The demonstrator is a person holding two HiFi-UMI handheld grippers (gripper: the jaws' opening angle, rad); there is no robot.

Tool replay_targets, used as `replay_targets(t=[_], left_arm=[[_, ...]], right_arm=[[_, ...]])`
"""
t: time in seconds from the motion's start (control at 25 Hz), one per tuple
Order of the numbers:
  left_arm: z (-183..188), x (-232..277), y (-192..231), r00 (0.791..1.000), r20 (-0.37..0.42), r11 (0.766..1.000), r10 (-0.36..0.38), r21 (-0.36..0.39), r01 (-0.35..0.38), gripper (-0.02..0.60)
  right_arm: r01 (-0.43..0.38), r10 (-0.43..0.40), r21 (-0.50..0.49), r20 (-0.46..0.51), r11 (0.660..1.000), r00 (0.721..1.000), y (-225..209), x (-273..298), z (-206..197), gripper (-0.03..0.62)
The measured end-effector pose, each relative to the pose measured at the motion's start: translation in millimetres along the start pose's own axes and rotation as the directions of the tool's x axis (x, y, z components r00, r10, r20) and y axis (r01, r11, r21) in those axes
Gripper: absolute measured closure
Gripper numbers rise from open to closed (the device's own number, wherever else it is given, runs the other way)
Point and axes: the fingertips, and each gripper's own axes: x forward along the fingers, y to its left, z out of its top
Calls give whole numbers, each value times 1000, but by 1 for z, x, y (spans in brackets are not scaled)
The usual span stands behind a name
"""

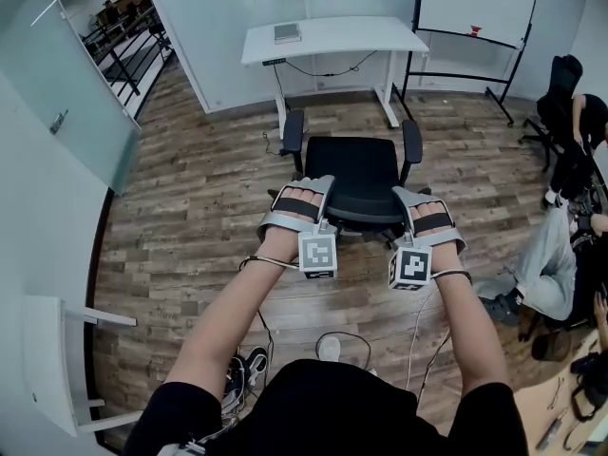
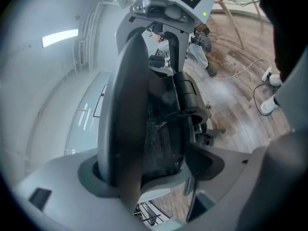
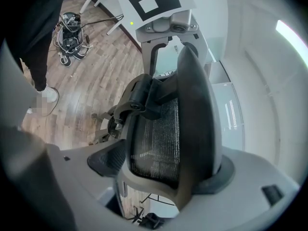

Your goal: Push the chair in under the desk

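1. Nearest, both forearms reach straight out and side by side. That suits a level, forward shove rather than a lift.
2. The left hand-held gripper (image 1: 304, 196) is pinching the top rim of the backrest (image 2: 144, 129). In its own view, one jaw lies on the mesh face and the other on the rear shell.
3. The right hand-held gripper (image 1: 418, 202) grips the same rim further right, and its view also shows the rim wedged between its jaws. Two holds set apart along the rim probably keep the swivelling seat from twisting as it rolls.
4. The chair (image 1: 353, 174) stands on the wooden floor (image 1: 190, 207). Its back is towards the person, and its seat and both armrests (image 1: 293, 131) point at the desk. It is already aimed the right way.
5. A stretch of bare floor lies between the chair's front and the desk legs. I judge the push barely begun, or not yet begun.
6. Beyond, the white tabletop (image 1: 332, 34) stands against the wall with a small flat object (image 1: 287, 33) on it. The opening between its legs looks roughly in line with the seat. Whether the armrests will pass under the top I cannot tell.
7. A whiteboard (image 1: 475, 3) stands further right, and a seated person (image 1: 560, 255) is at the right edge. Both are well apart from the chair's path.
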Motion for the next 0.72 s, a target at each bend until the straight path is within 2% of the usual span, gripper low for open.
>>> replay_targets(t=[0.56,0.72], left_arm=[[-17,51,32,1000,19,1000,1,-15,-1,170],[-19,65,41,999,42,999,18,-45,-16,170]], right_arm=[[4,-4,25,2,1000,1000,-31,55,-12,186],[2,-2,21,-5,1000,1000,-36,69,-15,186]])
